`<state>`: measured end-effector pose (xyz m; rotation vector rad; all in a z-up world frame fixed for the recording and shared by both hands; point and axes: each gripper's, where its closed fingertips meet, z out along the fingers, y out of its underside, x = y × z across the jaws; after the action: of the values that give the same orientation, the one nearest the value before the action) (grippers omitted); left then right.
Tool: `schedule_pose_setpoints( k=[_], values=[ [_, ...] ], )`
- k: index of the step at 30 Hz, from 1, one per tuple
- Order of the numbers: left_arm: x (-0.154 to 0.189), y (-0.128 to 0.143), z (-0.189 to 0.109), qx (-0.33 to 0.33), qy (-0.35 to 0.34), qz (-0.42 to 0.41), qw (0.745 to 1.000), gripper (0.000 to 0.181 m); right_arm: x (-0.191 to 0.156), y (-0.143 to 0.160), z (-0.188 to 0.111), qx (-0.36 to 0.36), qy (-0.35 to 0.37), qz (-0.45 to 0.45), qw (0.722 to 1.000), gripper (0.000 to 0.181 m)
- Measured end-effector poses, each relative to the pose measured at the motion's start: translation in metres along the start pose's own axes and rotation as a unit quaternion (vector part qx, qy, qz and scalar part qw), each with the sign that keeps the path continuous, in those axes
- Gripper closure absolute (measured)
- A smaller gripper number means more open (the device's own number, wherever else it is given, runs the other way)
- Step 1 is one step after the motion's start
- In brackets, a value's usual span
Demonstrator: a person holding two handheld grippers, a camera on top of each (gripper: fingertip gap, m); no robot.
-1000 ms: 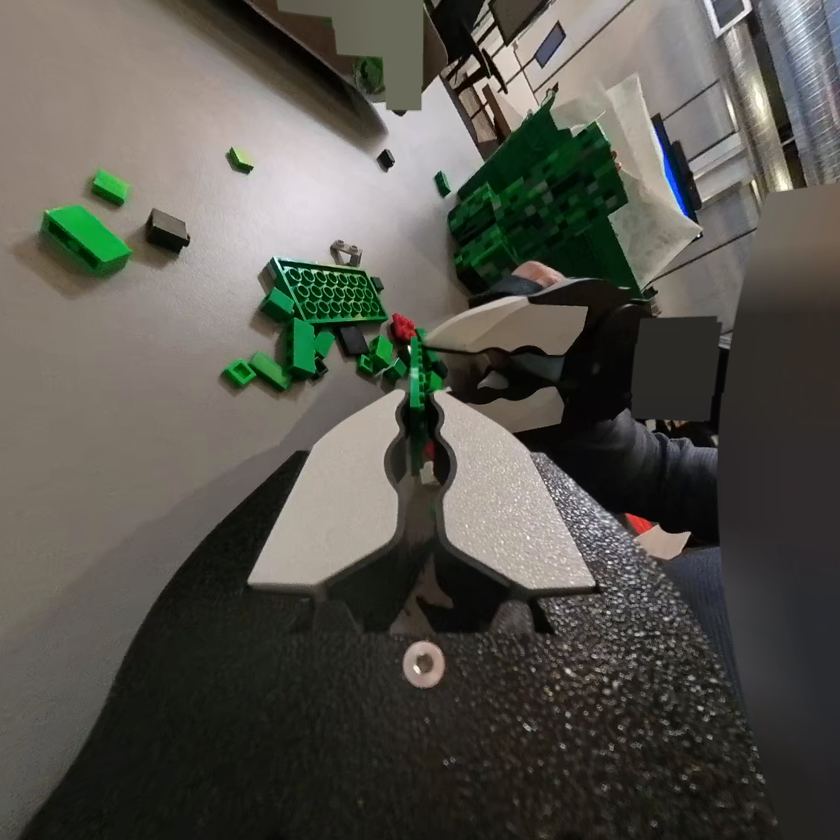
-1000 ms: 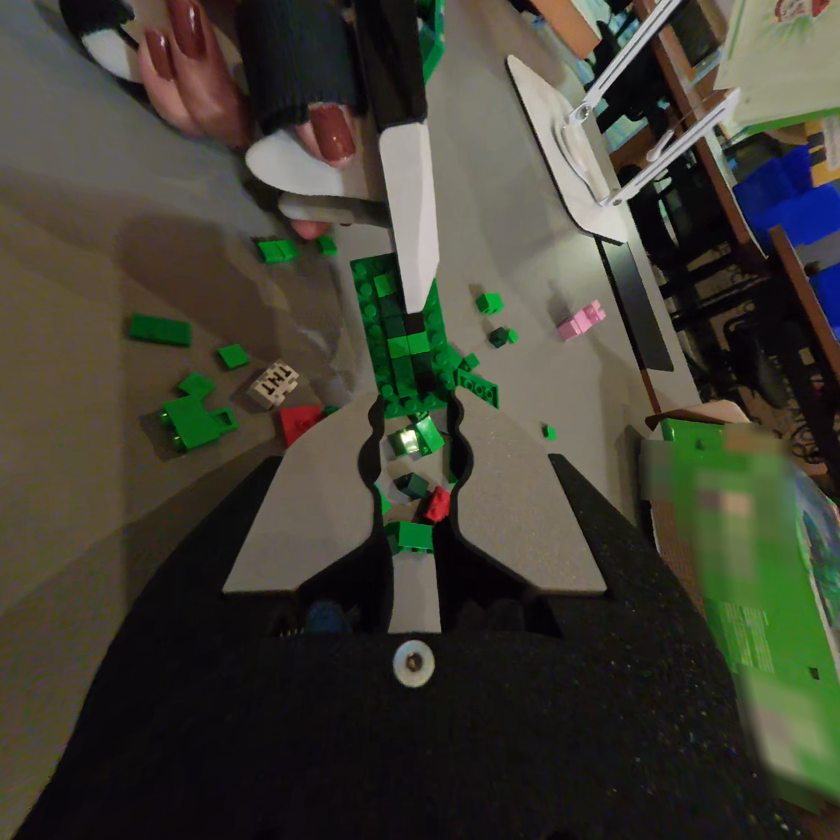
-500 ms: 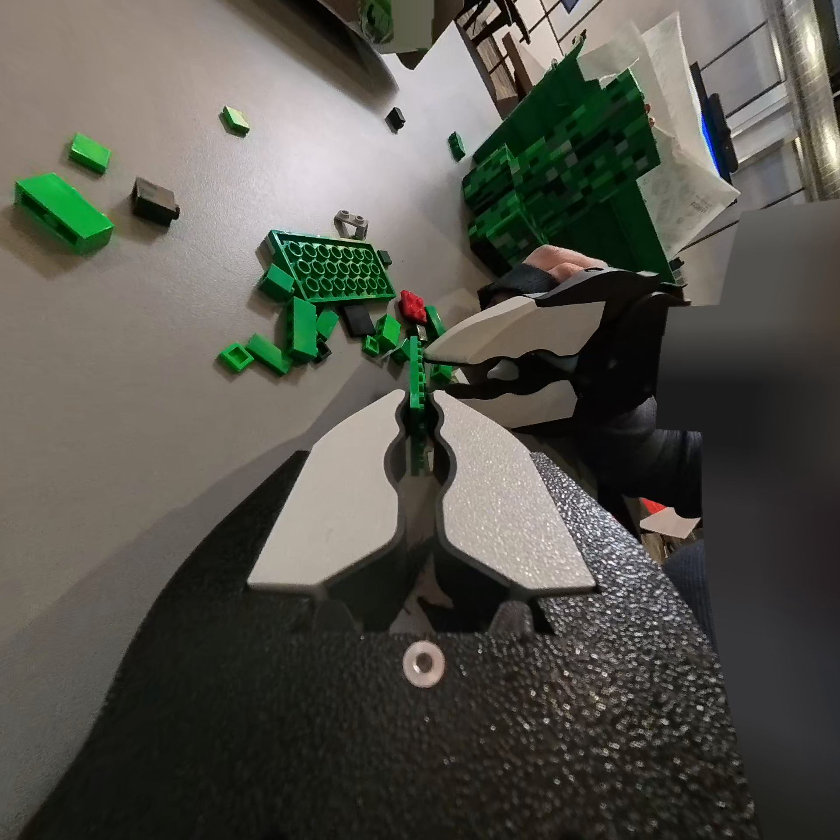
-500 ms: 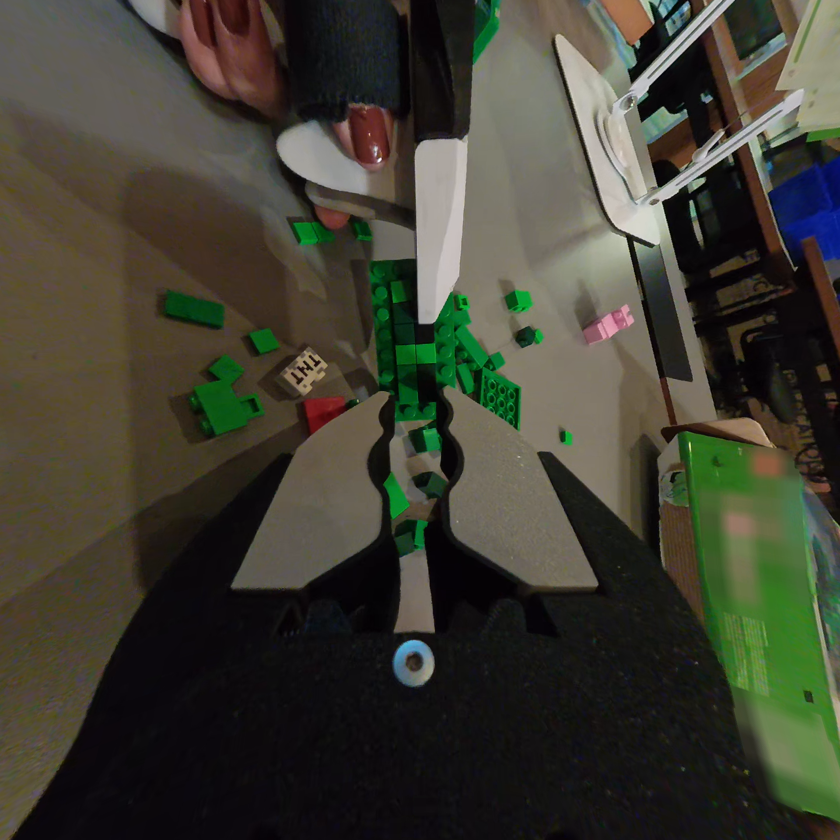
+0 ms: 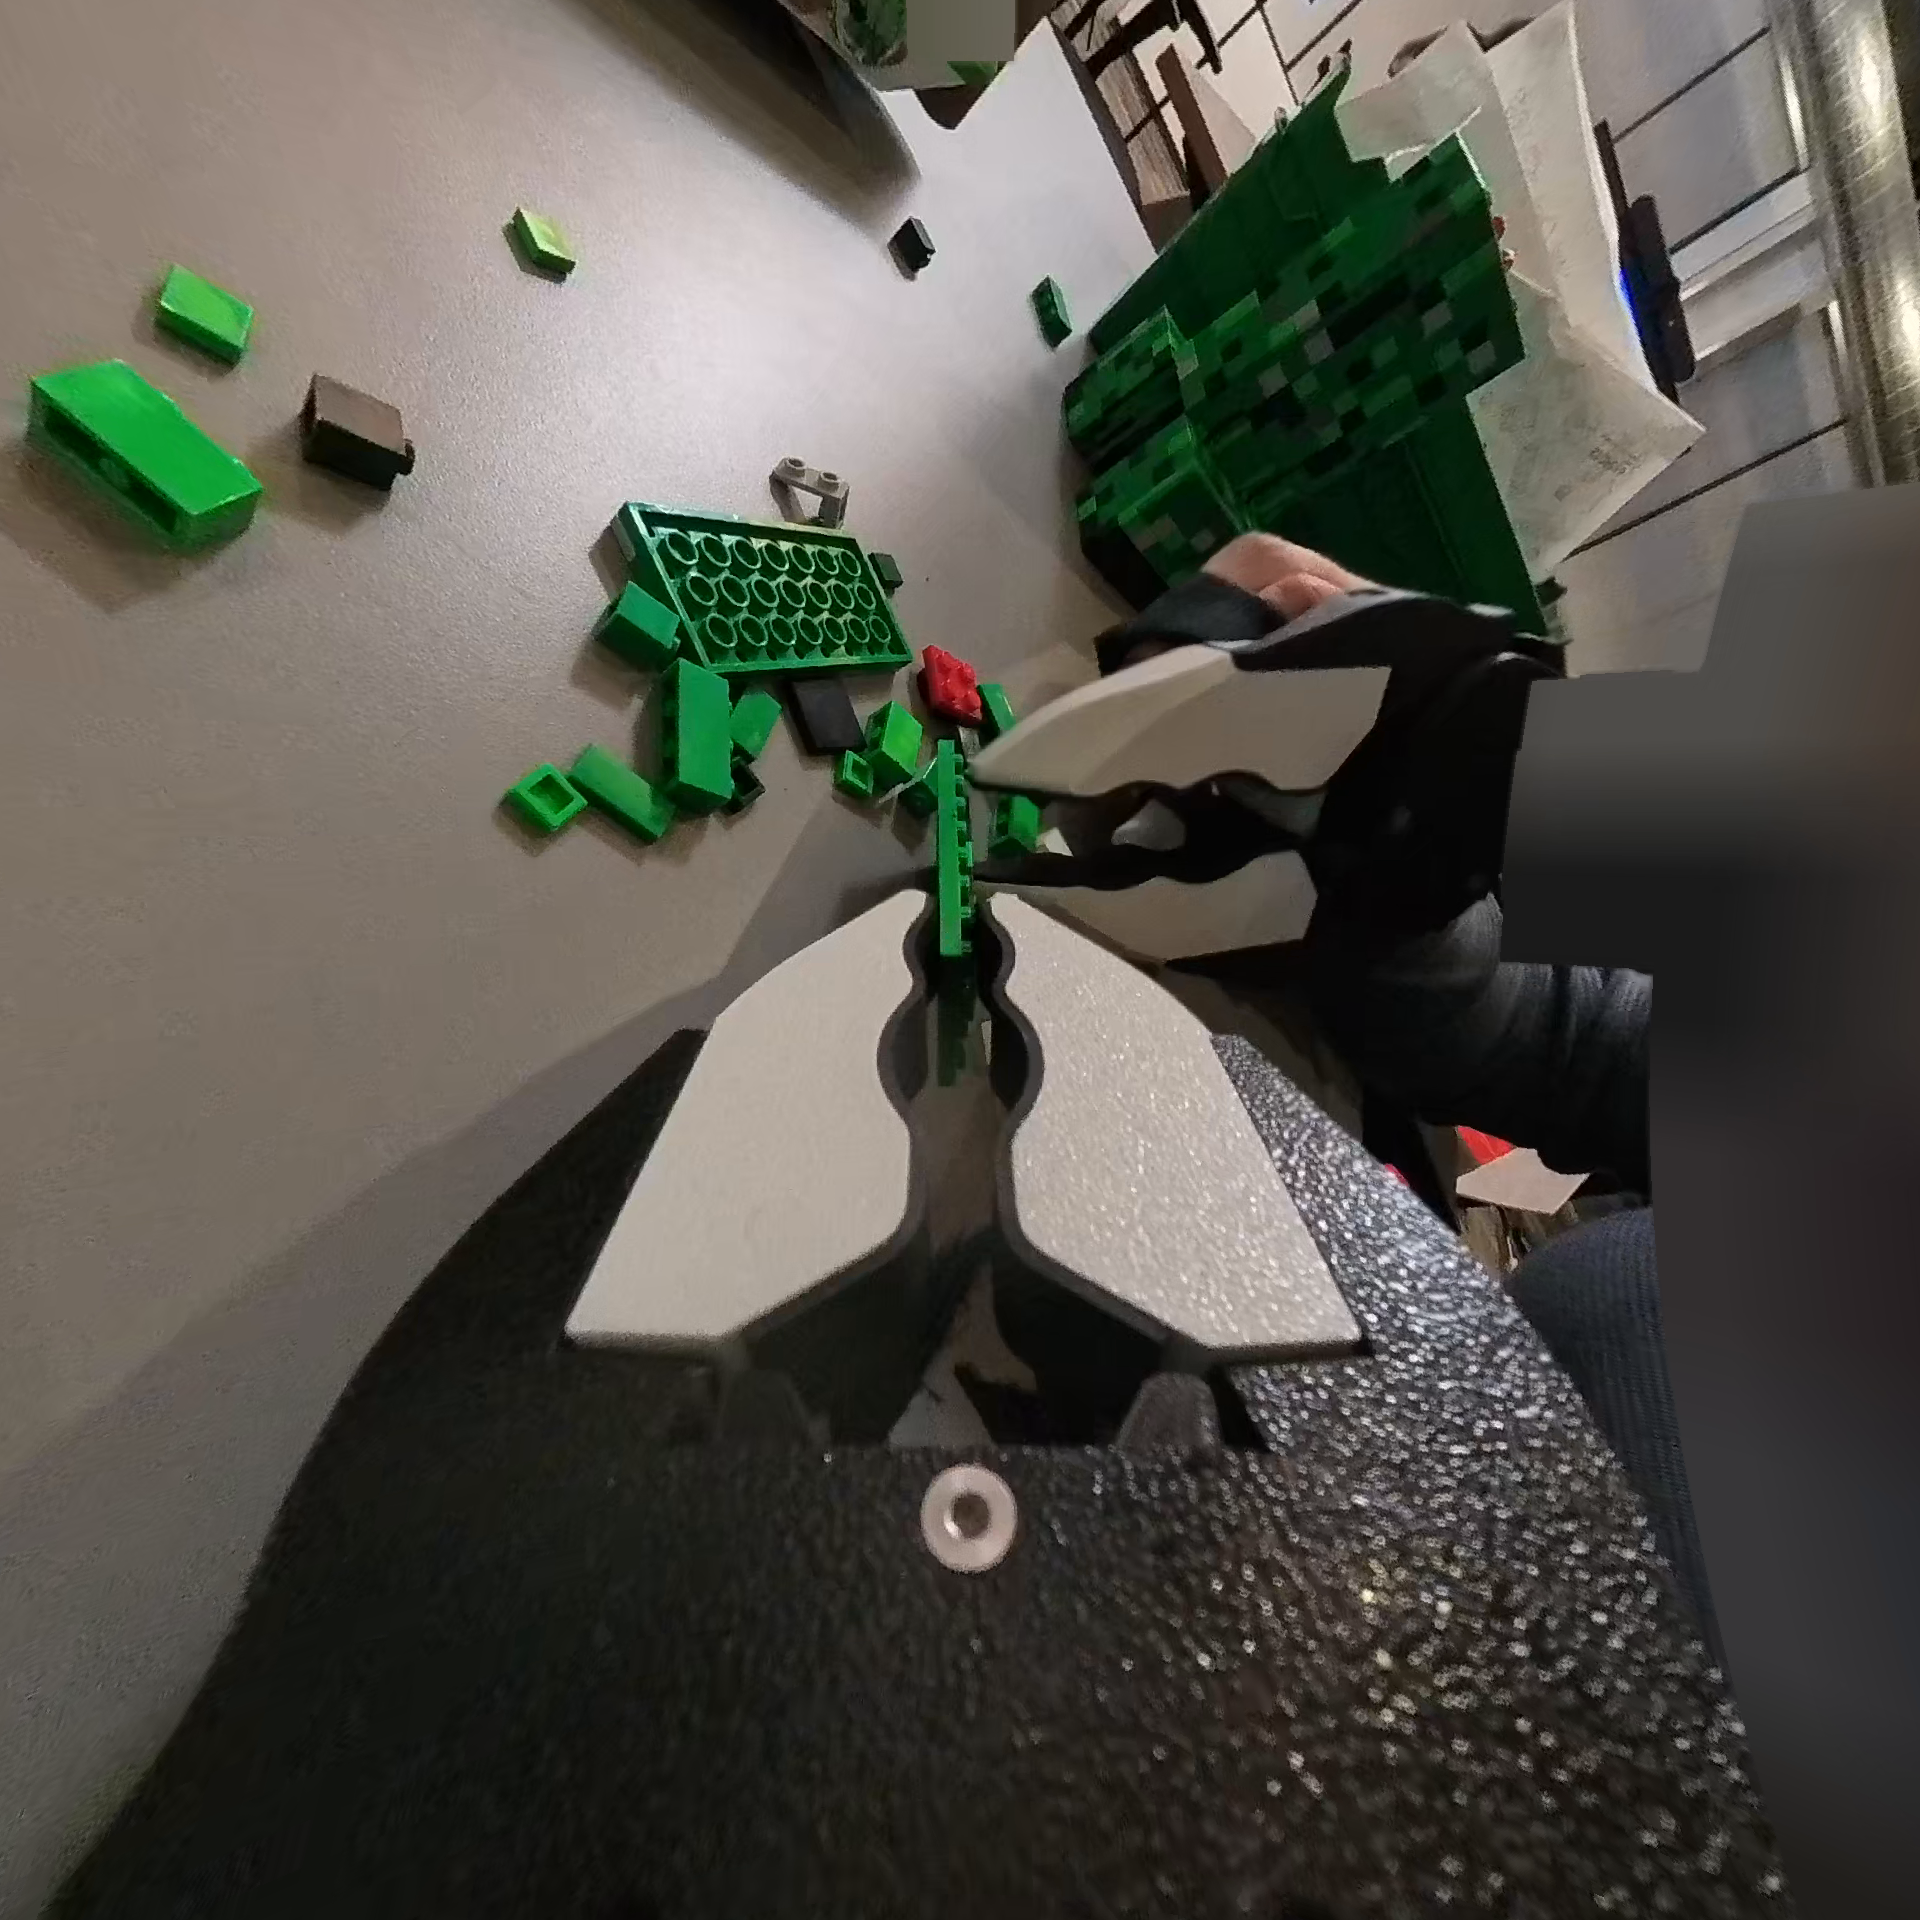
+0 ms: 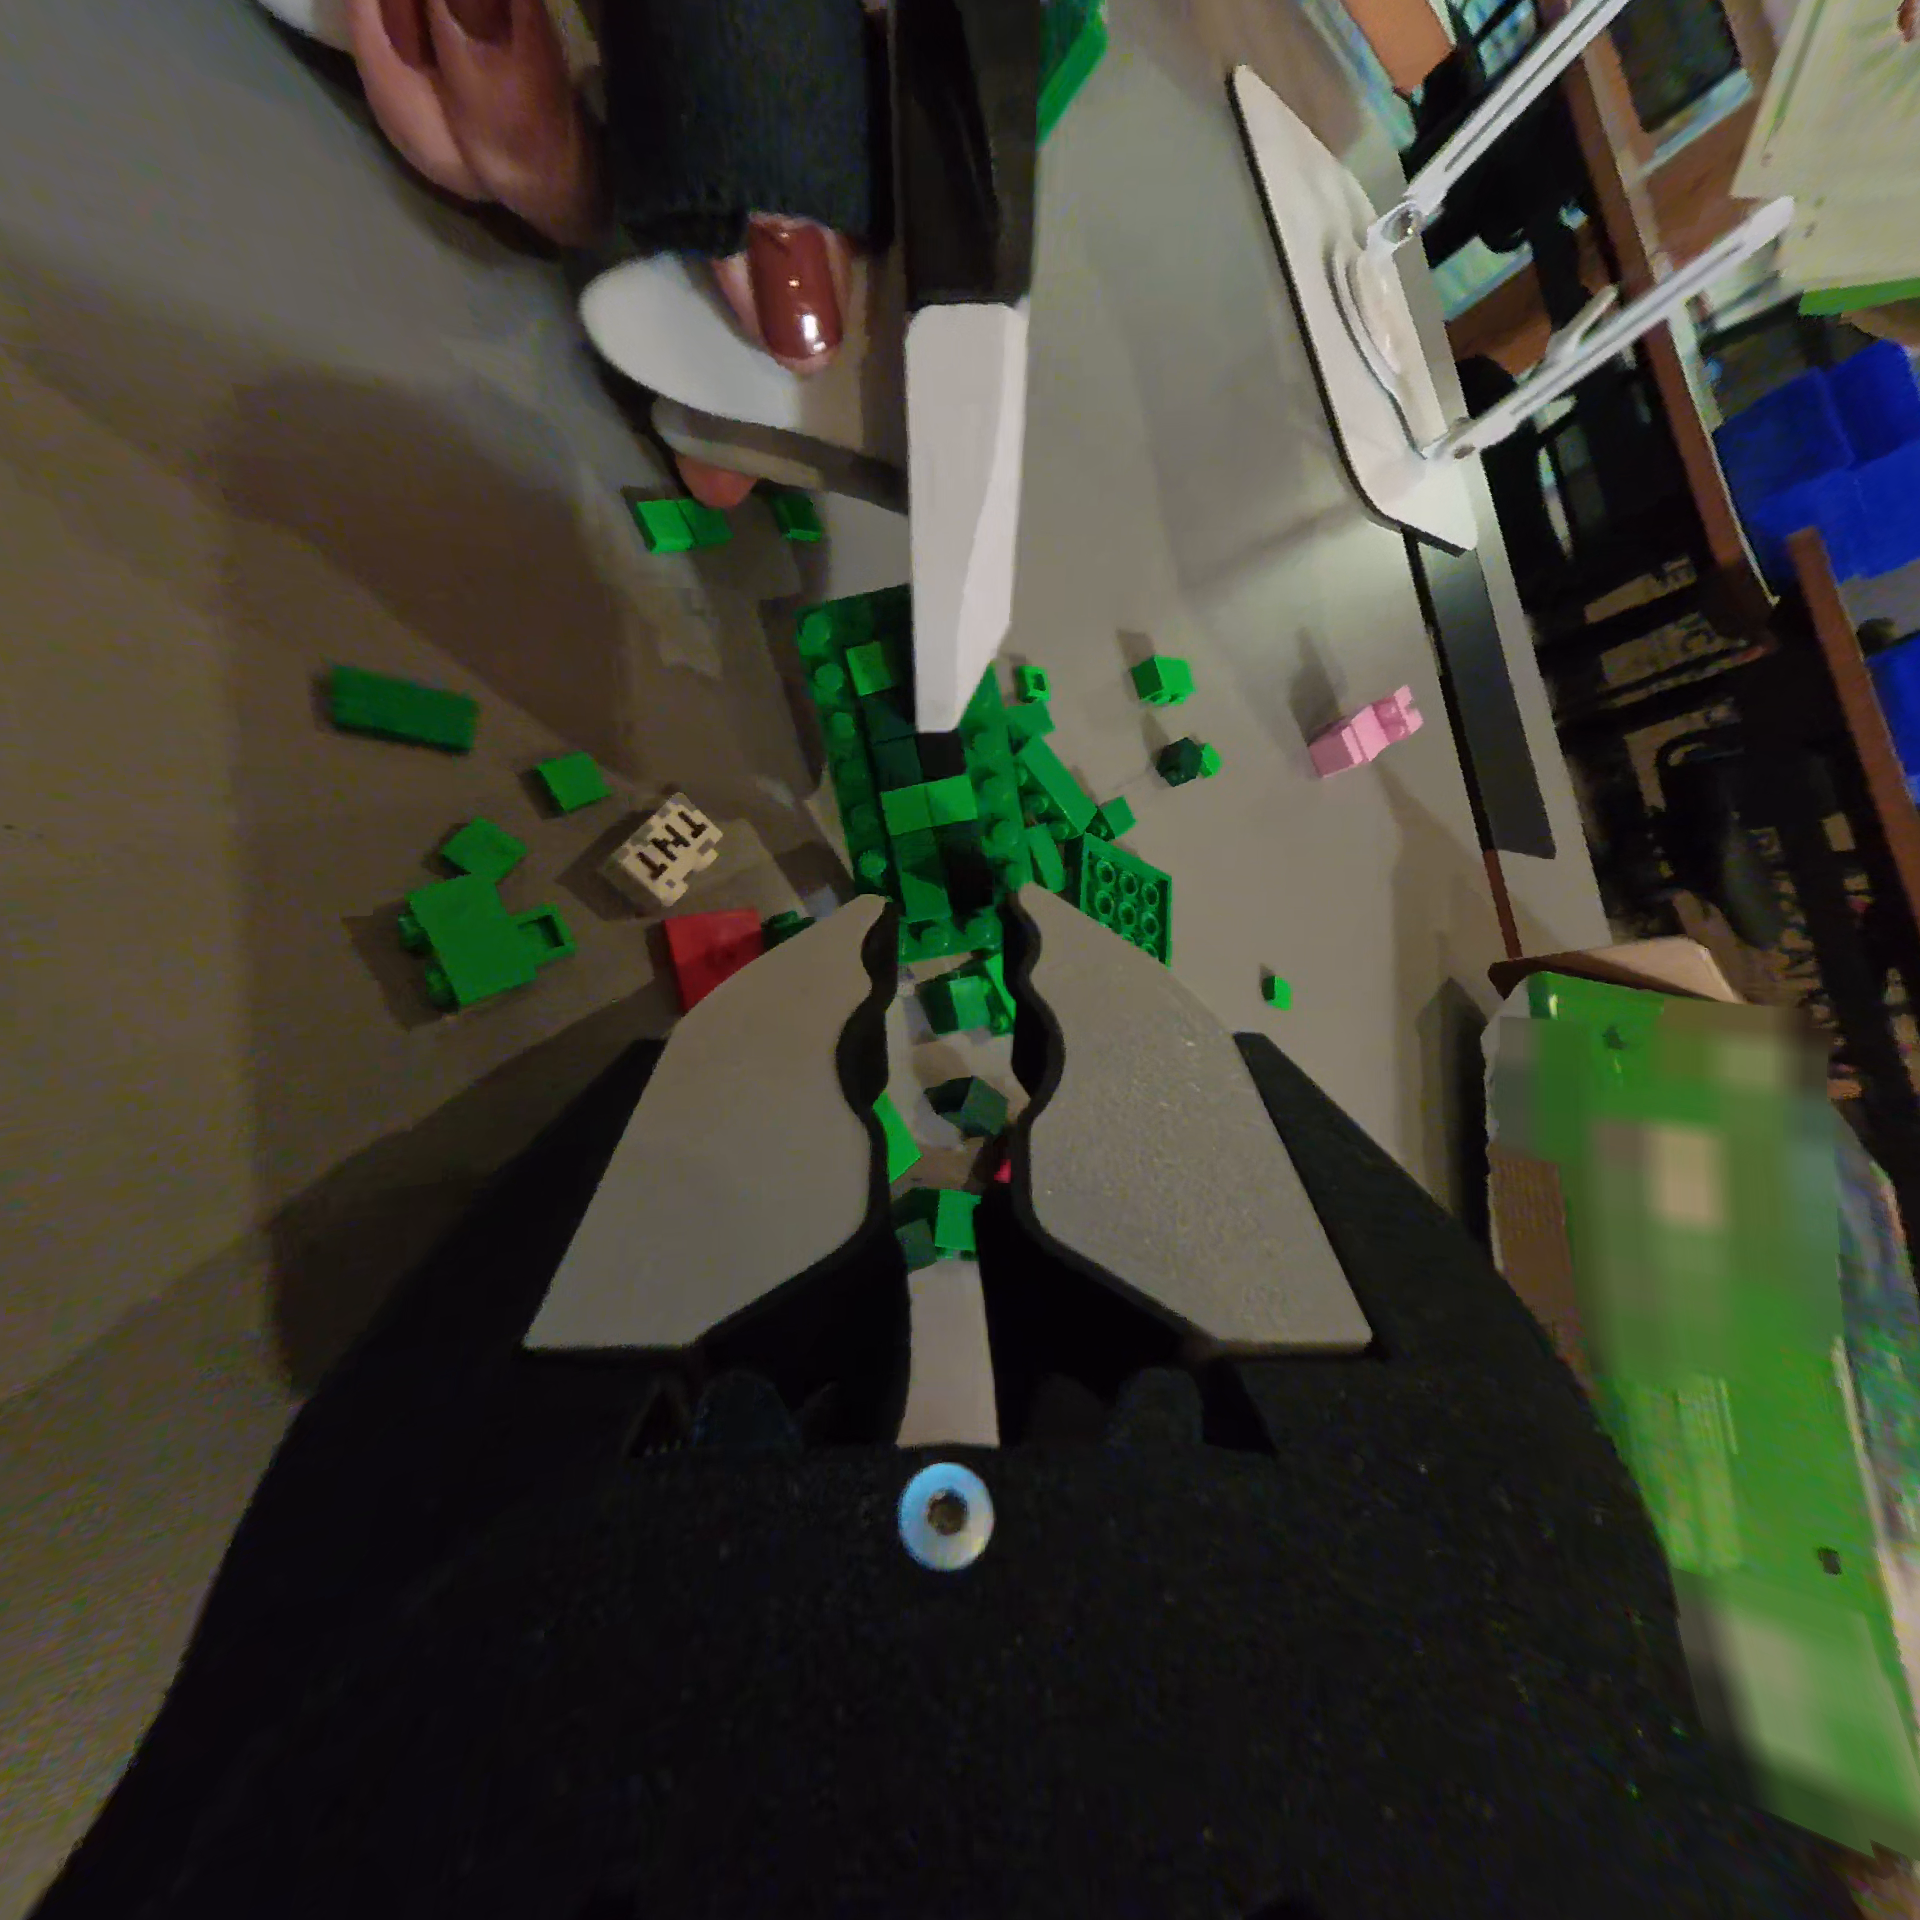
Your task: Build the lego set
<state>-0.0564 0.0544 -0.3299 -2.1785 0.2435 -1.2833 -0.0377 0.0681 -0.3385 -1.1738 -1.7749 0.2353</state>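
Observation:
My left gripper (image 5: 951,904) is shut on a thin green plate (image 5: 948,831), seen edge-on and held above the table. In the right wrist view the plate (image 6: 914,790) shows its face, covered with light green, dark green and black pieces, and one left finger (image 6: 961,520) lies along it. My right gripper (image 6: 951,909) is open, its tips at the plate's near end. It also shows in the left wrist view (image 5: 982,826), both tips against the plate's studded side. A small green brick (image 6: 966,1003) shows between its jaws, and I cannot tell whether it lies on the table.
Loose pieces lie on the grey table: an upside-down green plate (image 5: 769,597), a red piece (image 5: 951,684), a bright green brick (image 5: 135,452), a white printed brick (image 6: 665,847) and a pink piece (image 6: 1361,732). A built green block model (image 5: 1299,384) and a green box (image 6: 1704,1299) stand to the right. Left and right tips are no more than a few centimetres apart.
The right gripper's jaws have narrowed a little and stay at the plate's end. The left gripper still holds the plate, and the table has slid slightly in both views.

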Motion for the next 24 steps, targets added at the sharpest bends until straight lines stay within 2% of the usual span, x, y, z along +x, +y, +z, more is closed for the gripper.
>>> schedule_pose_setpoints(
  k=[7, 18, 24],
  values=[
    [0.0007, 0.0013, 0.0010, -0.004, -0.001, 0.007, 1.000, 0.175, -0.0023, 0.0007, -0.0009, 0.011, -0.021, 0.026, 0.999, 0.163],
    [0.0048, 0.0084, 0.0043, -0.030, 0.003, 0.029, 0.999, 0.175, -0.0064, -0.0048, -0.0037, 0.008, 0.001, -0.067, 0.998, 0.165],
    [0.0059, 0.0100, 0.0046, -0.034, 0.005, 0.035, 0.999, 0.175, -0.0073, -0.0048, -0.0043, 0.003, -0.001, -0.073, 0.997, 0.166]
  ],
)
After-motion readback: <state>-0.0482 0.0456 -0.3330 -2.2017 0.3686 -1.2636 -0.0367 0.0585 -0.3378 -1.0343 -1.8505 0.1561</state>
